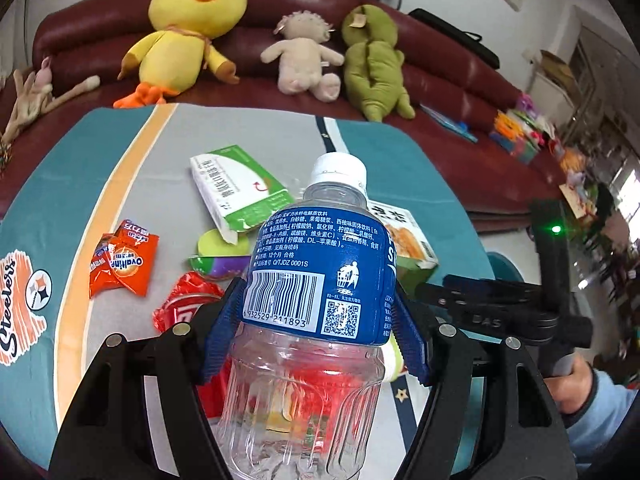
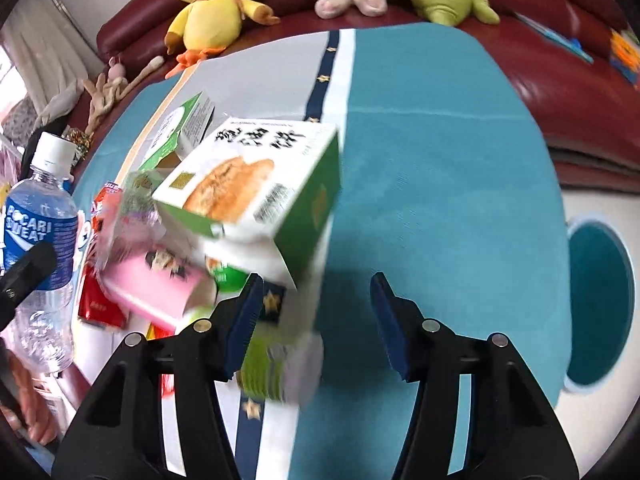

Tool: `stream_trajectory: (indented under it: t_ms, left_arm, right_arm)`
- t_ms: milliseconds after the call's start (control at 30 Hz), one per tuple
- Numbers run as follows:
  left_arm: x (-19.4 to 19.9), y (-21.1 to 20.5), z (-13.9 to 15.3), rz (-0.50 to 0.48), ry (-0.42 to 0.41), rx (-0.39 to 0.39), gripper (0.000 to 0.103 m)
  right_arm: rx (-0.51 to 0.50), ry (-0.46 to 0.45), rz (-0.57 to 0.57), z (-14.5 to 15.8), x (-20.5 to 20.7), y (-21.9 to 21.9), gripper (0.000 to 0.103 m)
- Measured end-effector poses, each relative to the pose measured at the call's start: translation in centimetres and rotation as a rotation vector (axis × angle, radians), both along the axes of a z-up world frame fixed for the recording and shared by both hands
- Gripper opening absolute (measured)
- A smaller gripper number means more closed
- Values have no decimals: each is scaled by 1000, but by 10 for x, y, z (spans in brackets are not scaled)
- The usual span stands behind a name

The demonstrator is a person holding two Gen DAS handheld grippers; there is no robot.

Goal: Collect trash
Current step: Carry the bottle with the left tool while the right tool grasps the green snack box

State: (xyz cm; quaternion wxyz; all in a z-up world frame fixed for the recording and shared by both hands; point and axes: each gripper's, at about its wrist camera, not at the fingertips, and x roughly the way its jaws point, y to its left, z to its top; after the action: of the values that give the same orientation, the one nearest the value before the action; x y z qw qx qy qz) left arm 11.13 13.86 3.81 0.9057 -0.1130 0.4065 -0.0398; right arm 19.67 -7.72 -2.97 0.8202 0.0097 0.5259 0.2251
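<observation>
Behind the clamped bottle (image 1: pixel 316 280), red wrappers (image 1: pixel 188 308) lie half hidden.

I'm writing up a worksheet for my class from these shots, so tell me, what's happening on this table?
A person is clearing trash with two tools. The left hand-held gripper is shut on an empty Pocari Sweat bottle, held above the litter. The right hand-held gripper is open and holds nothing, beside a green-and-white pastry box. An orange Ovaltine sachet, a red wrapper and a green-and-white medicine box still lie on the teal tablecloth.
</observation>
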Motion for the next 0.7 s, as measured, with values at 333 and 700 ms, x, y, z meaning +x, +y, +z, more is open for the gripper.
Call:
stream_trajectory:
  t_ms: [333, 700]
  left_arm:
    - [13, 0, 4, 13, 0, -3, 70]
    - [18, -55, 22, -71, -34, 22, 70]
  right_arm:
    - [-22, -33, -10, -4, 25, 6, 4]
    - [26, -69, -158, 32, 24, -88, 4]
